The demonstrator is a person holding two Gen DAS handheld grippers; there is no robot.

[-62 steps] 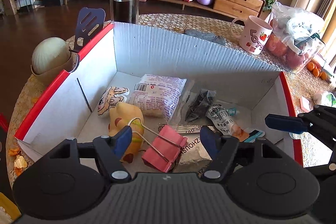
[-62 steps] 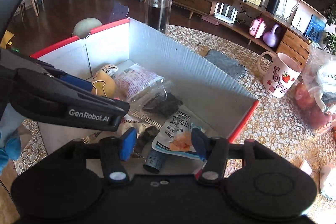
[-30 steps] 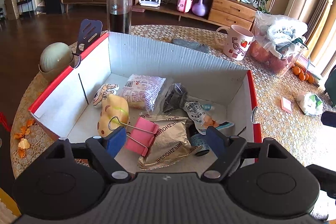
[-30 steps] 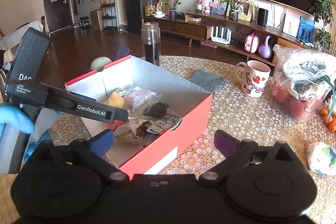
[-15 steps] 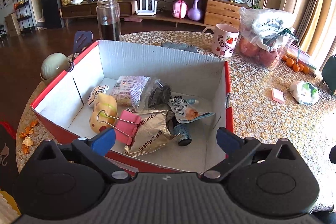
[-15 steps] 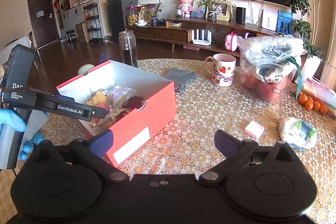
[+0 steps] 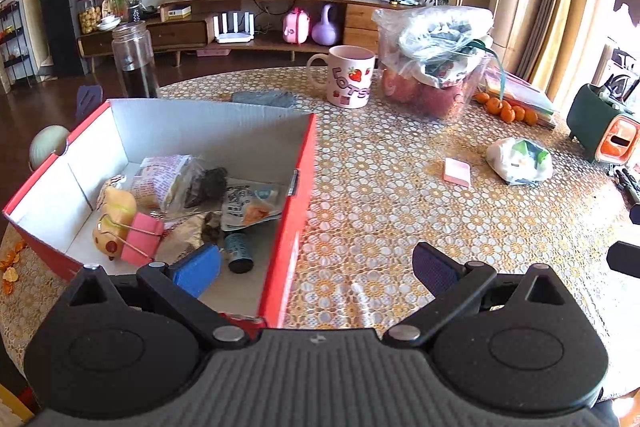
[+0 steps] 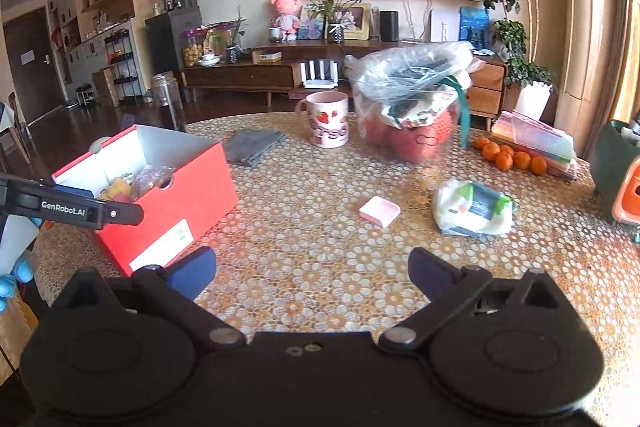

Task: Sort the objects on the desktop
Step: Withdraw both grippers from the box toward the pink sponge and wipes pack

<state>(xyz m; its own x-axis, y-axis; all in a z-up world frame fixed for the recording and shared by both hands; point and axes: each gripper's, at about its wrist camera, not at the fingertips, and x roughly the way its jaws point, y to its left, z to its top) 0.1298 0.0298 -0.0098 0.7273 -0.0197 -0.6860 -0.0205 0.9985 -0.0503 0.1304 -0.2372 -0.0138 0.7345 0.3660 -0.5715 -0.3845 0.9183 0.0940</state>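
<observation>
A red box with white inside walls stands on the left of the round table. It holds a pink binder clip, a yellow toy, snack packets and a small dark bottle. My left gripper is open and empty, straddling the box's near right corner. A pink eraser and a white wrapped pack lie on the table ahead of my right gripper, which is open and empty. The red box and the left gripper's finger show at the left of the right wrist view.
A pink mug, a grey cloth, a bag of fruit and several small oranges stand toward the table's far side. A glass jar is behind the box. A green and orange container sits at the right.
Both grippers have drawn back out of the box and swung right over the table. The left jaws widened, leaving the pink clip in the box.
</observation>
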